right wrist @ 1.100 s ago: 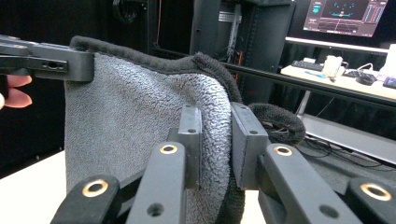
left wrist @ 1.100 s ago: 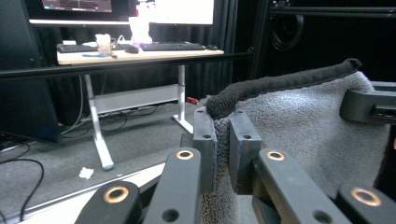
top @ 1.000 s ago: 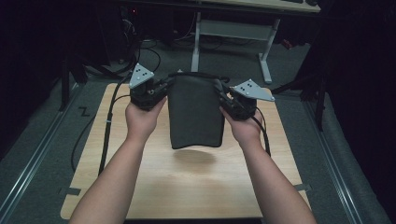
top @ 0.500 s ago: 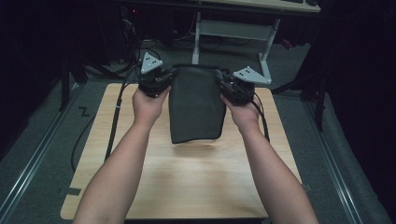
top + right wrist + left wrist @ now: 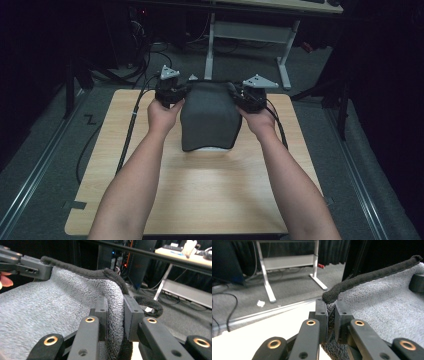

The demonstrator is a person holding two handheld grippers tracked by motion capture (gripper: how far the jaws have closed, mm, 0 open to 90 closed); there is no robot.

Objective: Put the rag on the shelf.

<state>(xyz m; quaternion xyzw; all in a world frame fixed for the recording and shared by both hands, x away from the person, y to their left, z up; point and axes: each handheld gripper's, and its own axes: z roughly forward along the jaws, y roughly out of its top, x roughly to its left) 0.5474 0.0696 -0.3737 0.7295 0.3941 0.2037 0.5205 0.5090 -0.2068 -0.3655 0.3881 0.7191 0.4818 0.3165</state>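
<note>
- My left gripper (image 5: 172,92) is out ahead of me at the far side of the table, forearm stretched forward, jaws pinched nearly together on a cloth edge.
- My right gripper (image 5: 248,97) sits level with it, well apart, jaws clamped on fabric too.
- Both my forearms run almost parallel.
</note>
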